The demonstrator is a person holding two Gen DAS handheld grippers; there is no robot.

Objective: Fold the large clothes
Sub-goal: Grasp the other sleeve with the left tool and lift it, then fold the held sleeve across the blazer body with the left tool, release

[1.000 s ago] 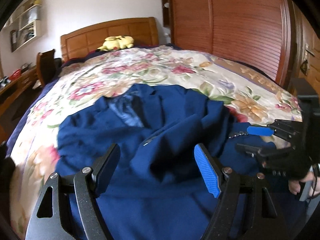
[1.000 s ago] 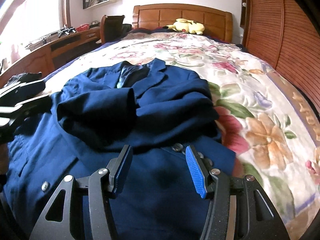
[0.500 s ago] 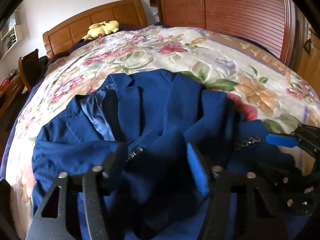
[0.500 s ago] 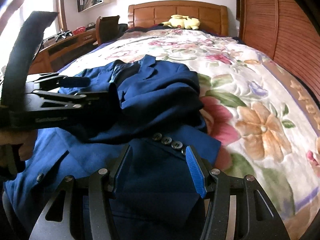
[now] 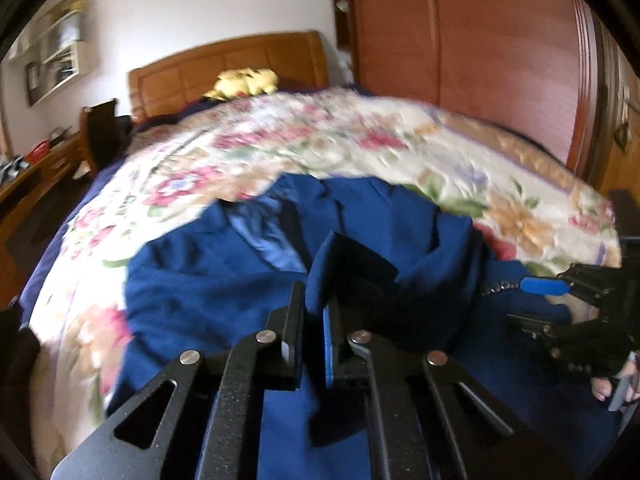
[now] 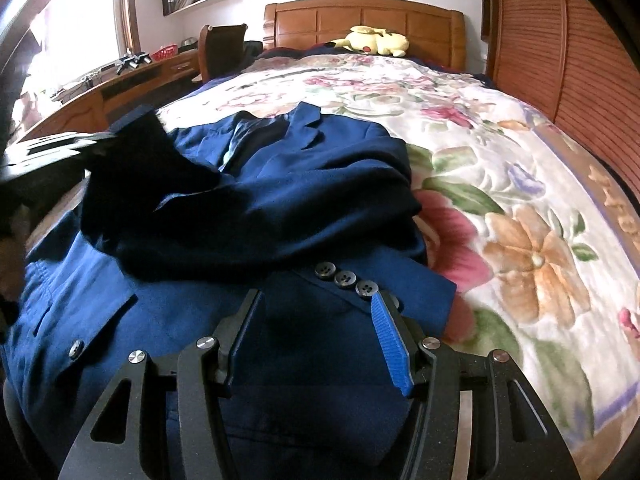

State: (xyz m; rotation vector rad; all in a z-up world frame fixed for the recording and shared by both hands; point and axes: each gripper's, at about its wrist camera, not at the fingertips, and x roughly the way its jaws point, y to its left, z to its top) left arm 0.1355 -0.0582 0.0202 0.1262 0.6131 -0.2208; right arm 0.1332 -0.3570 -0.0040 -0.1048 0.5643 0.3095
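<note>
1. A navy blue jacket [image 6: 288, 208] lies spread over the floral bedspread [image 6: 520, 208], filling the lower left and centre of the right wrist view.
2. The left gripper [image 5: 314, 320] sits at lower centre of its own view, its jaws pressed together on a raised fold of the jacket's cloth.
3. In the right wrist view that gripper appears blurred at the left edge, with dark cloth lifted beside it.
4. The right gripper [image 6: 318, 332] hovers at bottom centre, jaws apart, with nothing between them; the jacket lies below.
5. A row of sleeve buttons [image 6: 346, 278] sits just above its blue pad.
6. A yellow plush toy [image 6: 376, 40] rests by the wooden headboard [image 6: 360, 16] at upper centre.
</note>
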